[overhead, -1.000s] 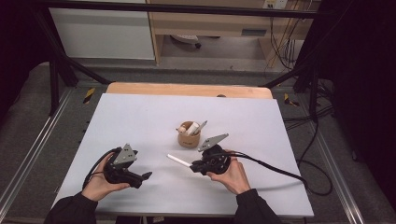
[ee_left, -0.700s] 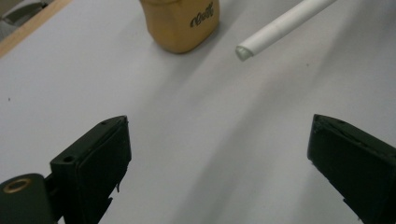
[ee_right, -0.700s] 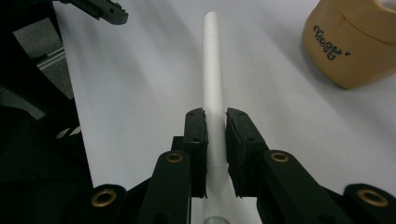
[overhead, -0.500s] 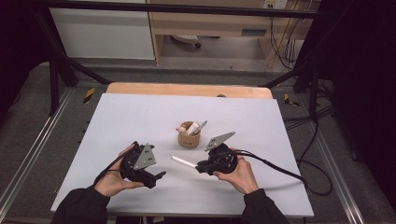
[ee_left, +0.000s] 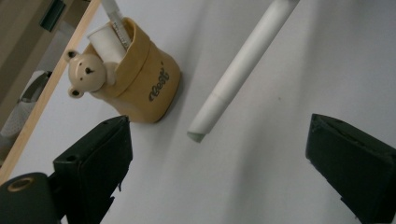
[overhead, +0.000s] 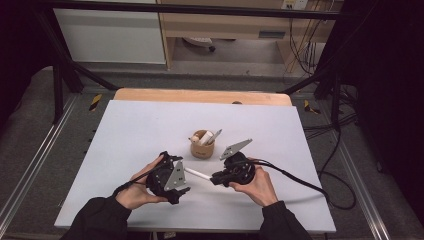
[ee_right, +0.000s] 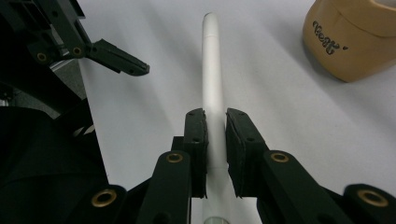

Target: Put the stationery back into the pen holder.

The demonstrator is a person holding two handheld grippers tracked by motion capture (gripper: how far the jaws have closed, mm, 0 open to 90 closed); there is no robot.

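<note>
A white pen [ee_right: 211,79] is clamped between the closed jaws of the right gripper [ee_right: 215,140] and held just above the table [overhead: 125,130]. Its free tip is pointed into the gap of the left gripper [ee_left: 217,154], whose jaws are spread wide and empty. Farther back, a bear-faced cup [overhead: 202,146] is seen with pens inside.

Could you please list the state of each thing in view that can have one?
White pen: capped, held level above the table.
Right gripper: shut on the white pen.
Left gripper: open, jaws either side of the pen's tip, not touching.
Bear pen cup: upright on the white table, holding pens.
</note>
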